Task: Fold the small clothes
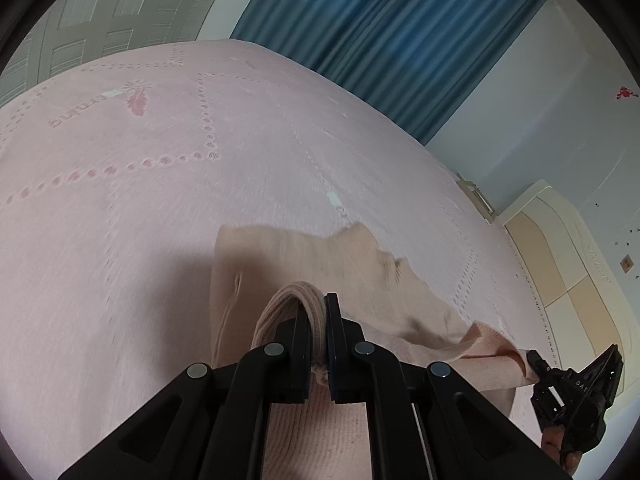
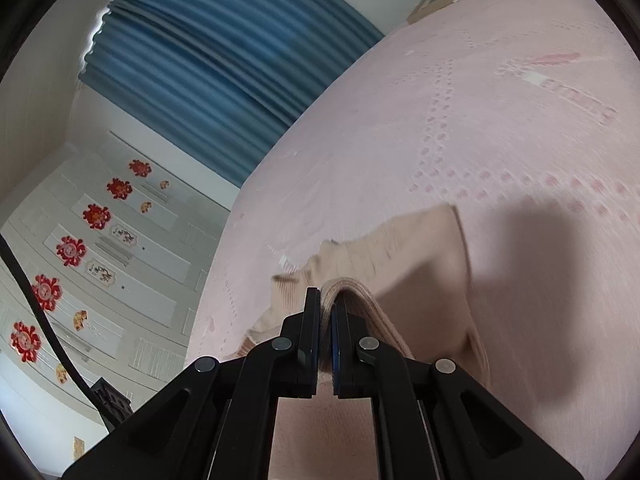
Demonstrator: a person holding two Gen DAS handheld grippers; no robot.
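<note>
A small beige knitted garment (image 1: 320, 264) lies partly on a pink bedspread (image 1: 160, 184) and partly lifted. My left gripper (image 1: 318, 312) is shut on its ribbed edge, which bulges up between the fingers. The right gripper (image 1: 536, 364) shows at the lower right of the left wrist view, pinching another corner of the same garment. In the right wrist view my right gripper (image 2: 326, 304) is shut on a ribbed fold of the garment (image 2: 420, 256), which hangs down onto the bedspread (image 2: 440, 120). Both views are blurred.
A blue curtain (image 1: 380, 28) hangs beyond the bed's far edge. A cream headboard (image 1: 568, 256) stands at the right. A white wardrobe with red flower decals (image 2: 72, 248) stands at the left in the right wrist view, with a black cable (image 2: 52, 328) crossing in front of it.
</note>
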